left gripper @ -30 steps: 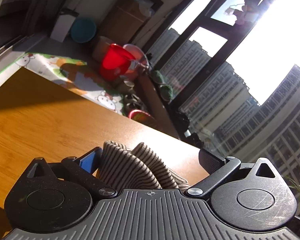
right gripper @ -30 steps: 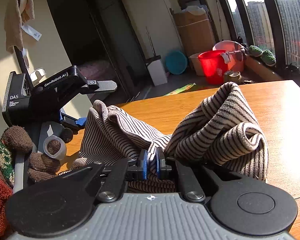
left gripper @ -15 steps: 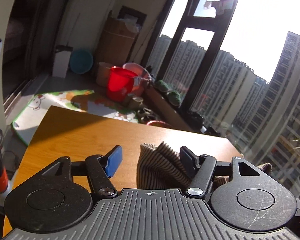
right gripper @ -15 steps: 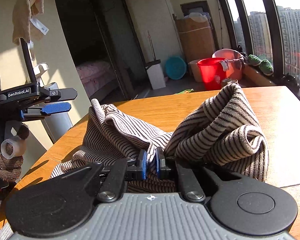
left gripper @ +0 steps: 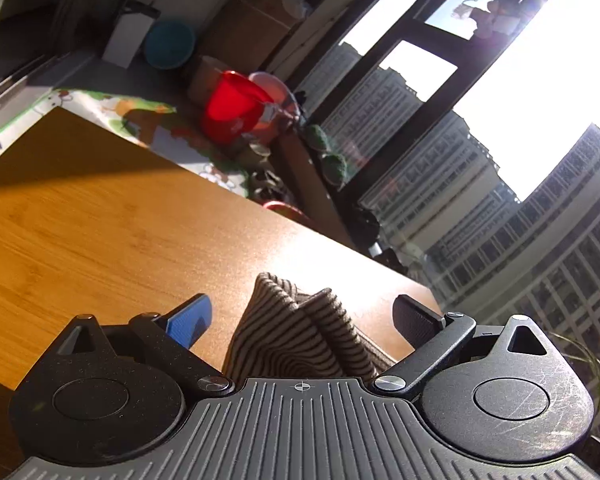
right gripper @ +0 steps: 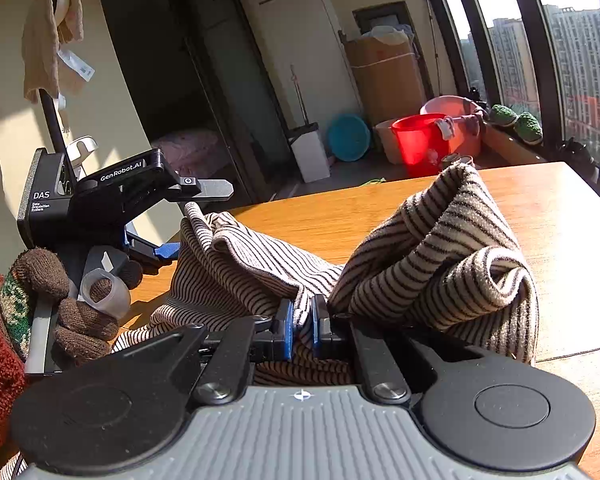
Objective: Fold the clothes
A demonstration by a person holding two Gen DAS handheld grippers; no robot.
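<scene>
Striped sweater (right gripper: 440,248): lay bunched on the wooden table (right gripper: 560,232), near edge. Right gripper (right gripper: 300,328): jaws closed, pinching a fold of the cloth. Left gripper (left gripper: 304,316): jaws spread wide, a raised peak of sweater (left gripper: 296,320) between them, gripping nothing. Red bucket (right gripper: 418,140): far, on floor.

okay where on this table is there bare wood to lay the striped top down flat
Bare wooden table lies right of the striped garment, toward the window, and behind it toward the red bucket. It is crowded on the left, where the open left gripper sits against the cloth. The right gripper clamps it.
</scene>
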